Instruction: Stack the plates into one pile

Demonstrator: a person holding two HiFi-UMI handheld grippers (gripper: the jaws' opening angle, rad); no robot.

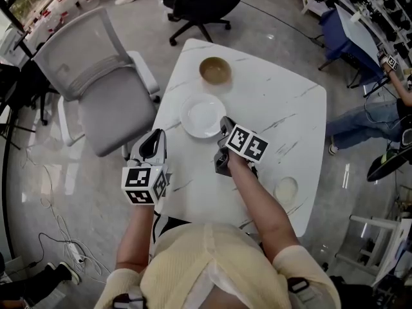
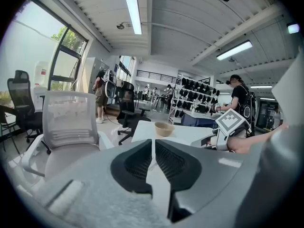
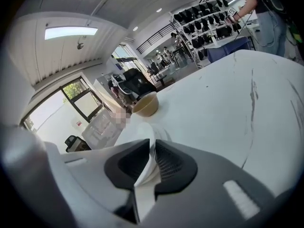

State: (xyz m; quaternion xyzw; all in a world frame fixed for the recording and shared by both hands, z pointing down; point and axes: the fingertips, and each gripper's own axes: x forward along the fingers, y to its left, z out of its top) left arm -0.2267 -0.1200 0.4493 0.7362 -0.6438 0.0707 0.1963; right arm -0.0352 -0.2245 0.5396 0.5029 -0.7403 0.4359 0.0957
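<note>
Right now, nearest to me, a small round cream plate (image 1: 286, 189) is lying at the lower right of the head view on the white marble-patterned table (image 1: 290, 108). It is sitting just beside my right forearm (image 1: 257, 195) and well apart from the other dishes.

My right tongs (image 1: 224, 127) are reaching toward the centre of the frame. Their jaws are standing a little apart with the near right rim of the larger round white plate (image 1: 203, 116) between them. As far as I can judge, the pads are not pressing on it, and the plate is resting flat on the table.

So the white plate is lying up and left of those tongs and the cream plate down and right, behind them. My right hand is much the nearer to both. Neither plate, being round, is offering a long axis, so I am judging that any grip must be taken on a rim.

My left tongs (image 2: 153, 146) are hovering at the table's left edge, jaws together on nothing.

Only my own right arm is lying between the two plates. Beyond the white plate, a round tan bowl (image 1: 215, 71) is sitting near the far edge, apart from it. Farther off, a grey mesh office chair (image 1: 96, 89) is standing at upper left and a black swivel chair (image 1: 196, 5) at the top.
</note>
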